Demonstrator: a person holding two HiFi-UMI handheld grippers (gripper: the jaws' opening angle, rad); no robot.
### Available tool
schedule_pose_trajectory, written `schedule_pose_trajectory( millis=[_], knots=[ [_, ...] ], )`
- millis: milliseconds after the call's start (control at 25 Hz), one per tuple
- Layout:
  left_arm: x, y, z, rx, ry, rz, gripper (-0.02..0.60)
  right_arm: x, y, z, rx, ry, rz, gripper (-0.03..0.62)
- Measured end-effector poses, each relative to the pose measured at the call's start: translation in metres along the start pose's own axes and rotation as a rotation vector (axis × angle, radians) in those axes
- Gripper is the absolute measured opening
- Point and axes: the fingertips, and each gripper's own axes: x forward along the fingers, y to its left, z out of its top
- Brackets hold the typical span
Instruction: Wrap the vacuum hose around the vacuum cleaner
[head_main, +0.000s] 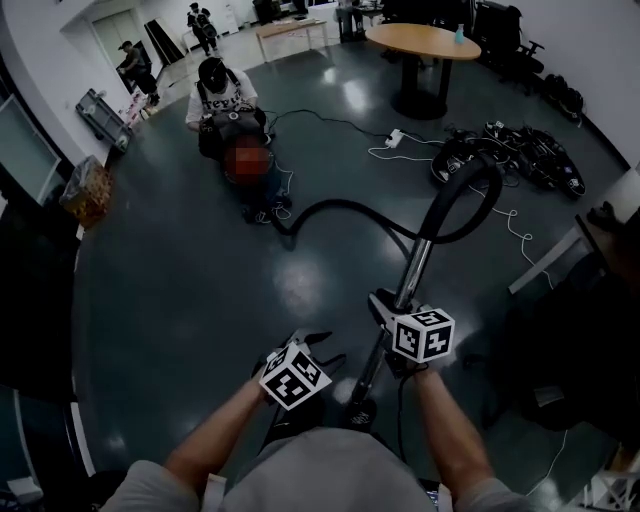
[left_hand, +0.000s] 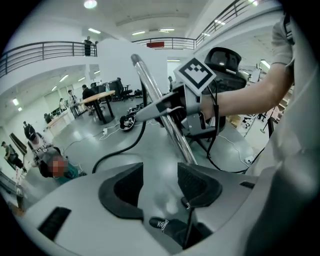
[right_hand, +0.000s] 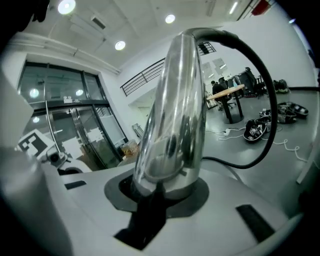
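As the right hand-held gripper (head_main: 388, 305) clamps the upright chrome metal tube (right_hand: 175, 115), the black flexible hose (head_main: 340, 206) trails ahead-left, nearer the open, empty left hand-held gripper (left_hand: 160, 182).

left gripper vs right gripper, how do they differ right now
The right gripper is shut on the chrome tube. The left gripper has its jaws apart with nothing between them, only floor beyond. In the head view the right gripper sits higher up, on the tube, while the left gripper is lower and to the left of it. Both carry marker cubes.
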Motion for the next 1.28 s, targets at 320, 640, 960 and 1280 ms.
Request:
schedule_pose_trajectory(
  millis=[320,640,960,1280],
  knots=[
    [0.018,0.038,0.061,0.16,-0.144,-0.052,0.219,0.015,-0.011,-0.022,-0.174,0.157,-0.036,0.089],
    [0.024,0.104,0.133,0.359,-0.265,-0.138,0.219,0.052,-0.038,-0.007,-0.275,0.253,-0.128,0.089],
    [0.026,0.14,0.166,0.572,-0.306,-0.169,0.218,0.075,-0.061,-0.023,-0.399,0.487,-0.194,0.087],
    [0.029,0.147,0.167,0.824,-0.329,-0.238,0.219,0.091,-0.074,-0.027,-0.402,0.61,-0.259,0.084]
  ],
)
